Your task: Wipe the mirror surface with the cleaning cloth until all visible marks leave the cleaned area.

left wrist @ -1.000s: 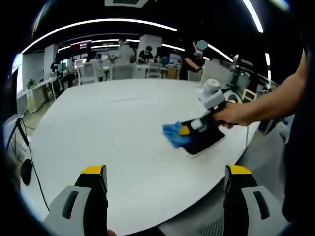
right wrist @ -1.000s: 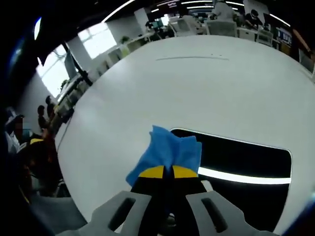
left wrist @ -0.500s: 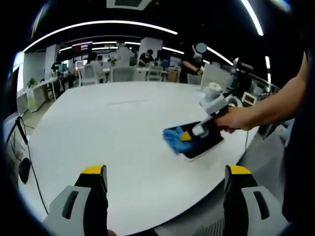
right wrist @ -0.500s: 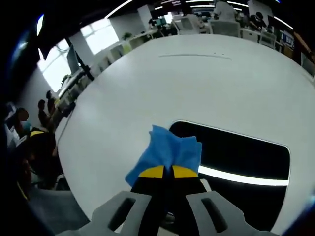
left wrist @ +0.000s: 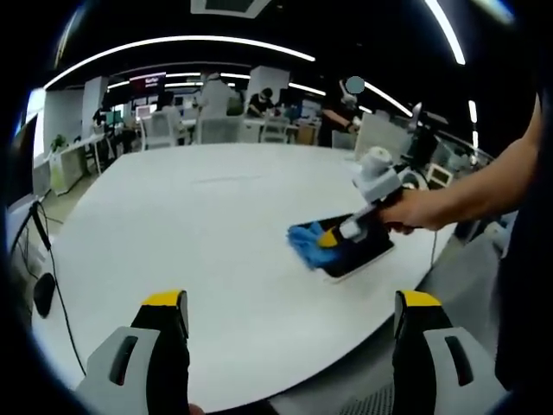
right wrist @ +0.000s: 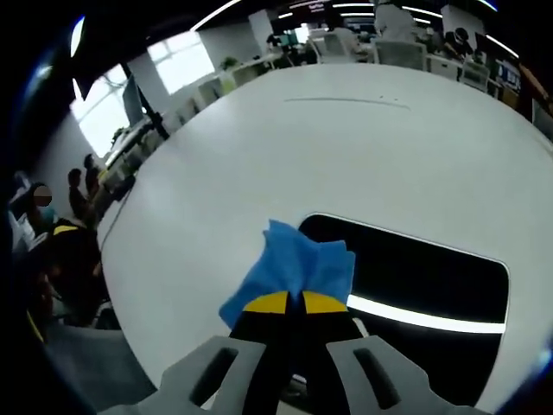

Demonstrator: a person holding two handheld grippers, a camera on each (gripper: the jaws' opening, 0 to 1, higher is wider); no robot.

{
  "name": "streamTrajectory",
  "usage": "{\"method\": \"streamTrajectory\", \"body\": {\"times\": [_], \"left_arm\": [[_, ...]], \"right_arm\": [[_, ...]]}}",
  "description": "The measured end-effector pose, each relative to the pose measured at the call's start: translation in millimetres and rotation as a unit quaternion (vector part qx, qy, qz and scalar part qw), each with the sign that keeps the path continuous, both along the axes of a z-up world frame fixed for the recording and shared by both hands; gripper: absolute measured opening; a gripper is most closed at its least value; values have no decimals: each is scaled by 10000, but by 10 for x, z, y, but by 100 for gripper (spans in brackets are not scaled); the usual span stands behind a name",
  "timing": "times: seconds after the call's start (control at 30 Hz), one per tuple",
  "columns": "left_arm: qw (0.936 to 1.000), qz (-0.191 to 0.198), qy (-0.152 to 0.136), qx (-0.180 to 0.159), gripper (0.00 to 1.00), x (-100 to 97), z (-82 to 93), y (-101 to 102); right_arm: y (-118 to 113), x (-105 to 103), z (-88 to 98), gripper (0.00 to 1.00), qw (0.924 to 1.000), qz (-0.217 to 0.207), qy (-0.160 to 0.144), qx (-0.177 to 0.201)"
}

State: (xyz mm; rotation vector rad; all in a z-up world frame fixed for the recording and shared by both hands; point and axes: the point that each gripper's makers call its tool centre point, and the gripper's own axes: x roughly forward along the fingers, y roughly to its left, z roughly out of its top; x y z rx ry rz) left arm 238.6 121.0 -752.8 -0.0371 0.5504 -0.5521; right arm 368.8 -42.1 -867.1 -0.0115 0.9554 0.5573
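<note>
- The right gripper [right wrist: 289, 304], its yellow-tipped jaws pinched shut on the crumpled blue cleaning cloth [right wrist: 294, 268], carries the fabric bunched ahead of the tips; held so, the wad can be pressed down and dragged without metal meeting glass.
- The cloth sits over the near-left corner of the dark rectangular mirror with rounded corners [right wrist: 423, 285], which lies flat on the white round table [right wrist: 346, 147]; that suggests the wipe is working at that end, with the rest of the pane beyond it.
- The left gripper [left wrist: 289, 346] hangs back over the table's near edge, jaws wide apart and holding nothing, probably kept clear so cloth and mirror are not blocked.
- The right gripper view gives the mirror's surface close up, with a bright strip of reflected ceiling light; whether marks remain I cannot tell.
- The left gripper view adds what that one lacks: the person's hand [left wrist: 415, 210] on the right gripper, and the mirror lying near the table's right edge.
- Farthest, office desks and chairs [left wrist: 199, 125].
</note>
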Motion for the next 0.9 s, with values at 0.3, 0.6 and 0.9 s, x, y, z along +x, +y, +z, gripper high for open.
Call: {"method": "streamTrajectory", "body": {"times": [0.3, 0.6, 0.9], "left_arm": [[10000, -13, -12, -1, 99, 5, 18, -19], [10000, -3, -74, 40, 99, 41, 45, 2], [9999, -73, -132, 54, 99, 105, 71, -32]], "right_arm": [[4, 0, -3, 0, 10000, 53, -21, -6], [-84, 5, -4, 0, 10000, 16, 2, 7], [-261, 6, 0, 0, 9999, -114, 57, 56]]}}
